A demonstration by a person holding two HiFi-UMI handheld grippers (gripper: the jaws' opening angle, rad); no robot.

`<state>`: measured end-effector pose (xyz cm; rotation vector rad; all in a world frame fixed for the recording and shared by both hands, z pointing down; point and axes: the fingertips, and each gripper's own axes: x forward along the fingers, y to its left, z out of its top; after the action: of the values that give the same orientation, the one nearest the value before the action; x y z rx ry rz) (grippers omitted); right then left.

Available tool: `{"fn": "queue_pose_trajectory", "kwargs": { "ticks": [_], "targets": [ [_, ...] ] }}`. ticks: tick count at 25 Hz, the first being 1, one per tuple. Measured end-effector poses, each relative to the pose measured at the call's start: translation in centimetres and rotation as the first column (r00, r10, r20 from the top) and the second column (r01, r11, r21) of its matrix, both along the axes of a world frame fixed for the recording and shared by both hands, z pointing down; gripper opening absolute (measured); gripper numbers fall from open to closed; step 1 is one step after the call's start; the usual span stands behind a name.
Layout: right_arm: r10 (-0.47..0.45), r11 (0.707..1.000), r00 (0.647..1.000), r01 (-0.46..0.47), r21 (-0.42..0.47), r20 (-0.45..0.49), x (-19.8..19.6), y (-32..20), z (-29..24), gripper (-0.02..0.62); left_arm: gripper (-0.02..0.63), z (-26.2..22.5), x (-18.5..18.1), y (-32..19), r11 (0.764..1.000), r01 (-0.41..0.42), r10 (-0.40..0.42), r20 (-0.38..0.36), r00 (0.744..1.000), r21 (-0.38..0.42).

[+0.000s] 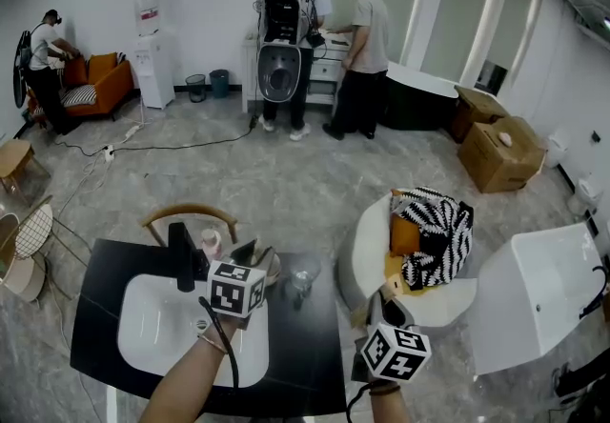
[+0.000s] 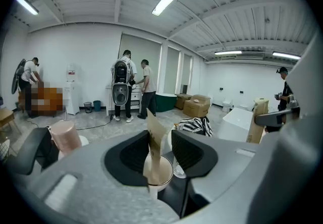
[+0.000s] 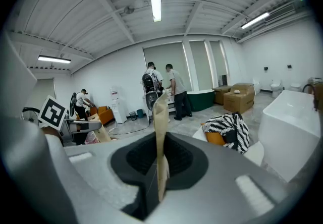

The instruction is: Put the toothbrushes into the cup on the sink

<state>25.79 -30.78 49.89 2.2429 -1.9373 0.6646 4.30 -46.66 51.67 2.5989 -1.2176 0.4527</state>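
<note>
1. The black desk (image 1: 315, 354) has bare top at 3 o'clock of its white sink (image 1: 162, 326).
2. The cup (image 2: 160, 173) stands at the sink's 1 o'clock rim, with a glass (image 1: 302, 278) near it at 3 o'clock.
3. The left gripper (image 2: 160, 143) has its jaws released, apart around the first toothbrush (image 2: 155, 134), which stands in the cup. I judge the task half done.
4. The right gripper (image 3: 160, 160), off the desk's right edge, is clenched on the second toothbrush (image 3: 160, 127), not yet in the cup.

Between the fingers of the left gripper (image 2: 162, 150), the wrapped toothbrush (image 2: 155, 134) has its lower end hidden inside the cup (image 2: 165, 173), whose base the gripper body covers. The second wrapped toothbrush (image 3: 160, 117) disappears below the pressed-together fingers of the right gripper (image 3: 160, 165).
</note>
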Motion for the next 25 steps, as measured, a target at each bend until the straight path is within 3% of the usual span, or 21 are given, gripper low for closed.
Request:
{"fn": "queue_pose_trajectory", "kwargs": {
  "ticks": [5, 15, 25],
  "targets": [
    [-0.015, 1.000, 1.000, 0.015, 0.005, 0.007, -0.5, -0.2, -0.1, 0.035, 0.146, -1.5, -0.4, 1.1, 1.000, 0.019, -0.019, 0.025, 1.000, -0.002],
    [-0.048, 0.998, 0.999, 0.047, 0.031, 0.016, -1.0, 0.2, -0.9, 0.035, 0.167, -3.4, -2.1, 2.0, 0.994, 0.083, -0.086, 0.040, 0.996, 0.076],
    [-0.109, 0.992, 0.994, 0.107, 0.063, 0.023, -1.9, 0.9, -1.9, 0.035, 0.167, -4.9, -3.9, 4.2, 0.984, 0.143, -0.145, 0.013, 0.989, 0.108]
  ]
}}
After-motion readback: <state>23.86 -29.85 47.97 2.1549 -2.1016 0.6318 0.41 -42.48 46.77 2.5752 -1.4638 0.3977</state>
